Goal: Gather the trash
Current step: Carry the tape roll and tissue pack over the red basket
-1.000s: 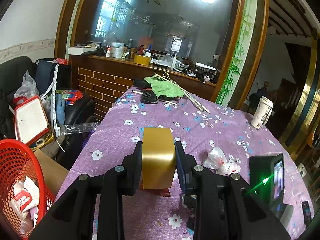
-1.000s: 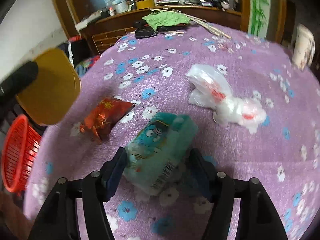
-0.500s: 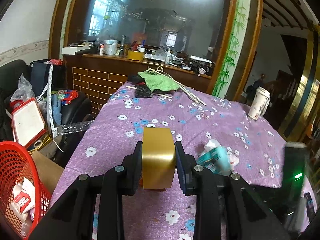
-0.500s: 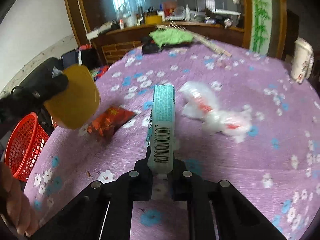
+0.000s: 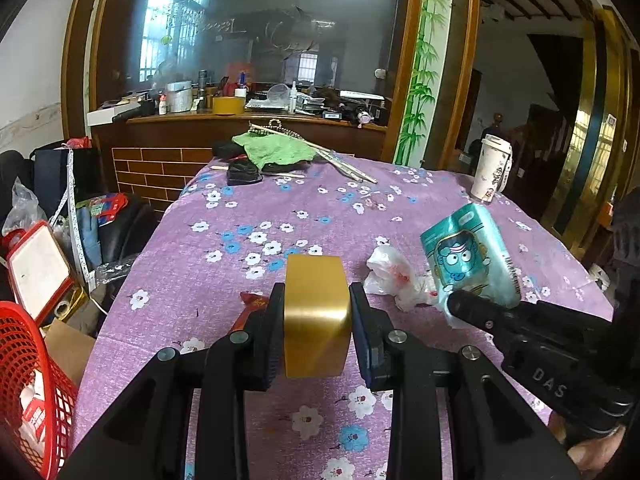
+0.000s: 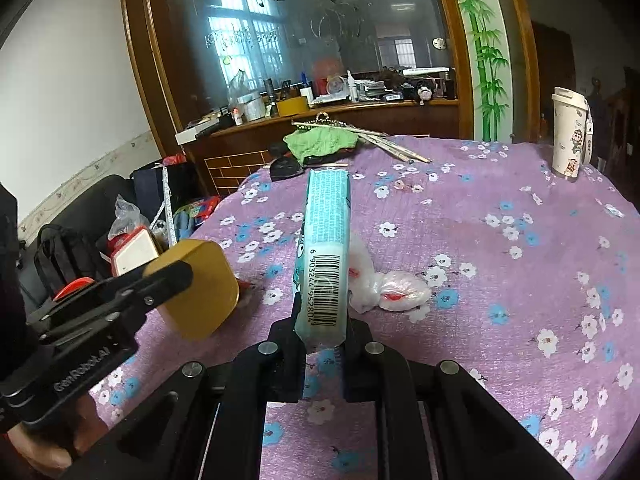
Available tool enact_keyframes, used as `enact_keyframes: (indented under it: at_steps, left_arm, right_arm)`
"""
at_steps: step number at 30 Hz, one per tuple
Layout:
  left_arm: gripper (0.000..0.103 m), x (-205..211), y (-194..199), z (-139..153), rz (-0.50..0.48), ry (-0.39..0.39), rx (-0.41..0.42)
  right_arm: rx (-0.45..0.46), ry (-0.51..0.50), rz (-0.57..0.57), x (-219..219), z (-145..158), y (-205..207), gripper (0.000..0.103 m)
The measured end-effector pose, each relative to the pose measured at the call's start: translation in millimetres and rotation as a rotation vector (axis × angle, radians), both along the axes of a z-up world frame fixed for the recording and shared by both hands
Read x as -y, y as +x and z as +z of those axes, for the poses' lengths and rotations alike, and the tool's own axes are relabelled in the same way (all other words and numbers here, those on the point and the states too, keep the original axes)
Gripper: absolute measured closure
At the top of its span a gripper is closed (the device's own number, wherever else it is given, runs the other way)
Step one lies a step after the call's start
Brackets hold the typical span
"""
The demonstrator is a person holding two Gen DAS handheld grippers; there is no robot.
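Comparing with a second ago, the big change is on the right side: the teal tissue pack [image 6: 325, 256] was lying flat on the purple flowered bench [image 6: 500, 280] between wide-open jaws, and now the right hand-held gripper [image 6: 322, 330] is clenched on its lower end with the pack lifted clear of the cloth. Those jaws snapped together early in that second and have stayed put since.

The pack stands on edge in the right wrist view, long axis running away from the camera and tipped upward, barcode end nearest the jaws, far end aimed toward the green cloth [image 6: 320, 142] at the back of the bench. From the left wrist view the same pack [image 5: 470, 256] shows its cartoon face, leaning a bit (top toward the left).

The left hand-held gripper [image 5: 318, 316] keeps its squeeze on the gold tape roll [image 5: 317, 312], same grip as before, roll held above the bench with its flat sides against the pads. It has drifted a little, so the red foil wrapper [image 5: 254, 304] now peeks out just left of the roll.

Crumpled white plastic bag [image 5: 394, 278] sits on the bench between the two grippers. Red mesh basket [image 5: 28, 380] is off the bench's left edge, down low, with some trash inside.
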State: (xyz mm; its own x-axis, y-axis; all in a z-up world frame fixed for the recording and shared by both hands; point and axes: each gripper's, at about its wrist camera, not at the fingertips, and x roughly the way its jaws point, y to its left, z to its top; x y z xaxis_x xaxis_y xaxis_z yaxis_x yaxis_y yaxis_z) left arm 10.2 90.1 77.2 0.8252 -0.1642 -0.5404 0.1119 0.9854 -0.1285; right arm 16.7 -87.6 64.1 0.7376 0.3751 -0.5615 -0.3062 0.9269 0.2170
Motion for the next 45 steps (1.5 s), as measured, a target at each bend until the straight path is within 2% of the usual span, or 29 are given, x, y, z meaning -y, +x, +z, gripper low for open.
enact_keyframes:
  at_steps: [20, 25, 29, 38, 45]
  left_arm:
    - [0.074, -1.2, 0.5, -1.5, 0.017, 0.014, -0.005]
    - [0.074, -4.1, -0.1, 1.7, 0.024, -0.003, 0.008]
    - [0.074, -8.3, -4.1, 9.9, 0.039, -0.014, 0.008]
    - [0.074, -42.5, -52.1, 45.2, 0.103, -0.009, 0.066]
    - [0.074, -85.7, -94.8, 57.1, 0.188, -0.005, 0.079]
  right_arm:
    - [-0.006, -0.002, -0.011, 1.8, -1.9, 6.8, 0.091]
    - [-0.004, 0.015, -0.011, 2.4, -0.2, 6.9, 0.091]
    - [-0.029, 0.069, -0.018, 5.8, 5.6, 7.3, 0.091]
    - [0.017, 0.046, 0.047, -21.3, 37.6, -26.4, 0.091]
    - [0.027, 0.025, 0.165, -70.1, 47.6, -54.7, 0.090]
